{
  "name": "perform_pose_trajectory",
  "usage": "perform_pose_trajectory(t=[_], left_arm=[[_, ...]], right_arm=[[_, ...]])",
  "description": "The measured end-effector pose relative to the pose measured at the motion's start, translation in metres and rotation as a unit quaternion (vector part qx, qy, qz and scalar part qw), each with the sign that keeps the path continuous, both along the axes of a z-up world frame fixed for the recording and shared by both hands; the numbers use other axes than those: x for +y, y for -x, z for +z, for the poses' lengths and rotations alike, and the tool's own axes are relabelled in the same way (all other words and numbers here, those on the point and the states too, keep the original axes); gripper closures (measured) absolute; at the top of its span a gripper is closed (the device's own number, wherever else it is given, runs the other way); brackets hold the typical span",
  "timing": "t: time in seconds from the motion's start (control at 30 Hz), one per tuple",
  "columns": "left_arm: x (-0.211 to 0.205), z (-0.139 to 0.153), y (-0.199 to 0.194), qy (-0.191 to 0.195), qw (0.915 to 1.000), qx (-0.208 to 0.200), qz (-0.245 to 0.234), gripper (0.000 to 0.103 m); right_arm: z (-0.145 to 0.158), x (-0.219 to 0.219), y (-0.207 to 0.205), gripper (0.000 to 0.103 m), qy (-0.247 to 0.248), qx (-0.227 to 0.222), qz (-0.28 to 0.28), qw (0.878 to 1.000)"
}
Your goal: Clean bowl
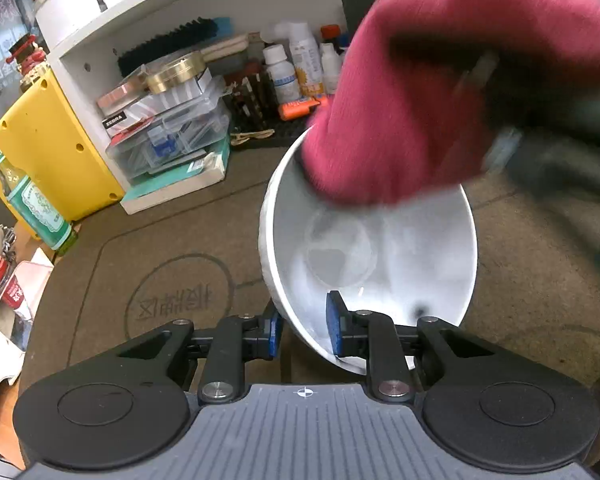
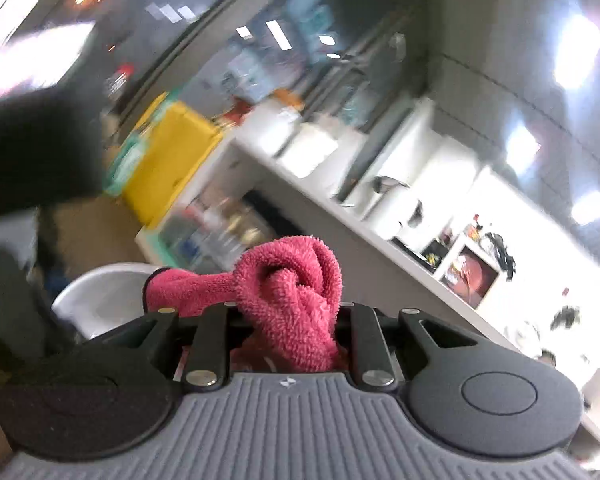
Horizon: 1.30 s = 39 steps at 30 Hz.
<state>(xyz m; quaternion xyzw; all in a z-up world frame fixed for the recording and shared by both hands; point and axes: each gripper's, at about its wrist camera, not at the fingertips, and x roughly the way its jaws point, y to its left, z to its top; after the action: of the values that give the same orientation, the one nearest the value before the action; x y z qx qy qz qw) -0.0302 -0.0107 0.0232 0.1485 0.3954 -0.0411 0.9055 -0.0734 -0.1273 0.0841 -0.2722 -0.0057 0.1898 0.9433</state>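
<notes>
A white bowl (image 1: pixel 380 248) is tilted above the brown mat, its inside facing me in the left wrist view. My left gripper (image 1: pixel 304 330) is shut on the bowl's near rim, one blue pad (image 1: pixel 334 326) inside the wall and the other outside. A dark pink cloth (image 1: pixel 412 92) hangs over the far rim into the bowl, held from the upper right by my blurred right gripper (image 1: pixel 500 92). In the right wrist view that cloth (image 2: pixel 296 292) is bunched between the jaws of the right gripper (image 2: pixel 288 320), which is shut on it. The bowl (image 2: pixel 100 292) shows at lower left.
A white shelf (image 1: pixel 148 16) at the back holds bottles (image 1: pixel 296 68), clear plastic boxes (image 1: pixel 168 128) and a brush. A yellow box (image 1: pixel 48 148) and a green-labelled bottle (image 1: pixel 36 208) stand at the left. The brown mat (image 1: pixel 172 240) covers the table.
</notes>
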Motion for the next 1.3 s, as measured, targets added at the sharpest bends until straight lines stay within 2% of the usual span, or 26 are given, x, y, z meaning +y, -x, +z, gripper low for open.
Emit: perform_pose_trajectory(t=[0.07,0.2,0.27,0.37,0.4,0.43,0.53,0.6,0.67,0.7,0.73,0.8,0.83,0.9,0.97,1.03,1.1,1.17,1.23,1.3], left_arm=[[0.000,0.000,-0.001,0.001,1.0000,0.000,0.000,0.079],[0.000,0.000,-0.002,0.006,1.0000,0.002,-0.004,0.079],[-0.001,0.001,-0.004,0.010,0.9999,0.003,-0.008,0.079],[0.001,0.001,-0.013,0.023,0.9995,0.010,-0.018,0.076],[0.001,0.002,-0.017,0.023,0.9995,0.010,-0.020,0.066],[0.002,0.004,-0.023,0.015,0.9997,0.007,-0.019,0.049],[-0.001,0.010,-0.038,-0.029,0.9991,-0.012,-0.028,0.030],[-0.002,0.018,-0.045,-0.060,0.9972,-0.022,-0.039,0.027],[-0.002,0.026,-0.048,-0.085,0.9946,-0.029,-0.052,0.026],[-0.001,0.030,-0.044,-0.093,0.9933,-0.032,-0.061,0.025],[-0.001,0.037,-0.035,-0.115,0.9891,-0.043,-0.080,0.023],[-0.002,0.048,-0.021,-0.149,0.9816,-0.059,-0.103,0.015],[-0.002,0.054,-0.010,-0.176,0.9745,-0.072,-0.119,0.011],[-0.002,0.062,0.003,-0.210,0.9646,-0.087,-0.133,0.008],[-0.001,0.066,0.008,-0.251,0.9545,-0.101,-0.126,0.006],[0.002,0.063,-0.003,-0.278,0.9499,-0.098,-0.103,0.007],[0.005,0.057,-0.018,-0.287,0.9499,-0.091,-0.084,0.010],[0.008,0.050,-0.031,-0.289,0.9510,-0.083,-0.072,0.014],[0.016,0.058,-0.036,-0.278,0.9553,-0.082,-0.060,0.023],[0.023,0.069,-0.034,-0.252,0.9626,-0.083,-0.054,0.026]], right_arm=[[0.007,-0.020,-0.009,0.081,-0.053,0.046,-0.003,0.997],[-0.007,-0.056,-0.032,0.081,-0.136,0.135,-0.026,0.981],[-0.019,-0.073,-0.040,0.081,-0.174,0.178,-0.037,0.968],[-0.040,-0.093,-0.054,0.080,-0.220,0.254,-0.045,0.941],[-0.046,-0.097,-0.058,0.080,-0.225,0.274,-0.048,0.934],[-0.051,-0.099,-0.061,0.080,-0.225,0.289,-0.050,0.929],[-0.061,-0.098,-0.060,0.079,-0.212,0.326,-0.044,0.920],[-0.062,-0.094,-0.059,0.076,-0.196,0.345,-0.036,0.917],[-0.061,-0.099,-0.058,0.067,-0.192,0.354,-0.029,0.915],[-0.060,-0.101,-0.057,0.056,-0.189,0.359,-0.025,0.914],[-0.059,-0.104,-0.057,0.040,-0.190,0.362,-0.021,0.912],[-0.059,-0.114,-0.058,0.022,-0.200,0.367,-0.012,0.908],[-0.060,-0.118,-0.060,0.021,-0.208,0.376,-0.006,0.903],[-0.065,-0.126,-0.066,0.021,-0.230,0.395,-0.001,0.889],[-0.066,-0.125,-0.069,0.022,-0.232,0.395,-0.008,0.889],[-0.065,-0.120,-0.067,0.023,-0.220,0.378,-0.019,0.899],[-0.062,-0.113,-0.065,0.023,-0.203,0.355,-0.031,0.912],[-0.061,-0.109,-0.062,0.023,-0.194,0.342,-0.037,0.919],[-0.061,-0.109,-0.061,0.023,-0.194,0.338,-0.040,0.920],[-0.061,-0.114,-0.063,0.023,-0.211,0.342,-0.040,0.915]])
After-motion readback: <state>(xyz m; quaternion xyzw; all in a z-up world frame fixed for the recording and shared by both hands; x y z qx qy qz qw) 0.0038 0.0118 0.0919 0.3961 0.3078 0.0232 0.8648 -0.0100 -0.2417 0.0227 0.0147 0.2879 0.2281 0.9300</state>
